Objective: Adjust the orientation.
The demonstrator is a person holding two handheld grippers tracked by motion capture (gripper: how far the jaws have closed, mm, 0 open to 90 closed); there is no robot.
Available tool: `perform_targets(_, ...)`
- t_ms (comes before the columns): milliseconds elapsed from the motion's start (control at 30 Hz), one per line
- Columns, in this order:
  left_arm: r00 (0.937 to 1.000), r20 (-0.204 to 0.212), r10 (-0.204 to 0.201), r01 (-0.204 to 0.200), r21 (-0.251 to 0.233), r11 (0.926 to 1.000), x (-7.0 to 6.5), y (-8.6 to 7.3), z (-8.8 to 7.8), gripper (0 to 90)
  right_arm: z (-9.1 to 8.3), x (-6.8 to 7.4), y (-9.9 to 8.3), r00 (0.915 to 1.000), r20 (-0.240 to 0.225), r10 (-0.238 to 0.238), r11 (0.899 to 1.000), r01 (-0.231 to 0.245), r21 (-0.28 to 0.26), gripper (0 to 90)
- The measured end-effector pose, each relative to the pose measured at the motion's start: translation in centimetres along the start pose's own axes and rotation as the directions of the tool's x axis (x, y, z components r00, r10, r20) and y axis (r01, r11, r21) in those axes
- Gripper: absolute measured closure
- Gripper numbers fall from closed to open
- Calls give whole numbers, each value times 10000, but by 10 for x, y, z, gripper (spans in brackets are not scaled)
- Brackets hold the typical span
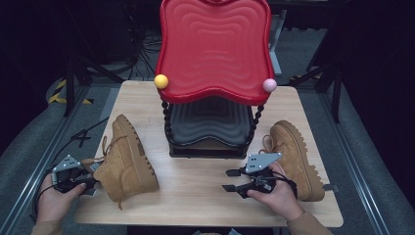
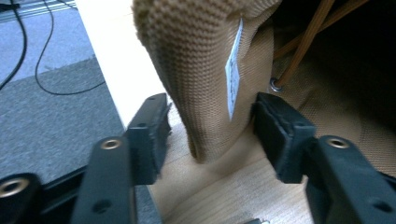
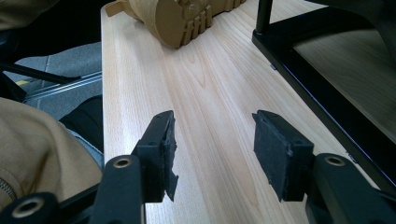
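A tan boot lies on its side at the left of the wooden table, sole turned toward the middle. My left gripper reaches into its opening from the left. In the left gripper view the boot's knit tongue, with a white label, stands between the jaws; both pads touch its sides. A second tan boot lies at the right. My right gripper hovers in front of it, jaws open over bare wood, pointing left at the first boot's sole.
A two-tier rack stands at the table's back middle, with a red top tray, a black lower tray, a yellow ball and a pink ball. Its black base runs close to my right gripper. Cables lie on the grey floor.
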State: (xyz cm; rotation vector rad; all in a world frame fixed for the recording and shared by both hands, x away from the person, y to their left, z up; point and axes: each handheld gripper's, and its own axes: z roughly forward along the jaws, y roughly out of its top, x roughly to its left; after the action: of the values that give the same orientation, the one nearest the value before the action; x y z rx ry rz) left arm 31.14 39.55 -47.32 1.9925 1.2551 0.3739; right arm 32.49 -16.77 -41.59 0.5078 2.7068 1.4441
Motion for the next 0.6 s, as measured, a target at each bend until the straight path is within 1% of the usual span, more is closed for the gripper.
perform_targets(33,10000,64,-23,23,-33,10000,0,0,0,504,0,0,0,10000,-5,4,10000,-4,-5,494)
perform_targets(67,9998,196,-36,37,-6,10000,-1,0,0,547,0,0,0,10000,0,5,10000,-5,-6,494)
perform_targets(200,9999,119,-125,124,130,9998,-2,2,-3,646,1,0,-1,10000,-15,32,10000,-32,24,490)
perform_targets(333,9990,276,-361,359,57,9993,-2,2,-7,744,1,-1,-1,10000,-30,40,10000,-40,18,488)
perform_targets(367,9984,358,-429,429,-4,9991,-2,3,-8,759,1,-1,-1,10000,-34,41,10000,-41,16,488)
perform_targets(433,9987,332,-381,385,-106,9992,-4,5,-10,775,1,-1,-1,10000,-37,28,10000,-28,11,487)
perform_targets(500,9983,418,-404,411,-150,9990,-6,8,-13,792,1,-1,-1,10000,-41,45,10000,-45,8,487)
perform_targets(567,9984,467,-333,346,-289,9990,-8,11,-17,802,1,-1,-1,10000,-41,61,10000,-61,5,486)
perform_targets(600,9983,497,-308,330,-437,9985,-10,13,-18,806,1,-1,-1,10000,-43,66,10000,-66,7,487)
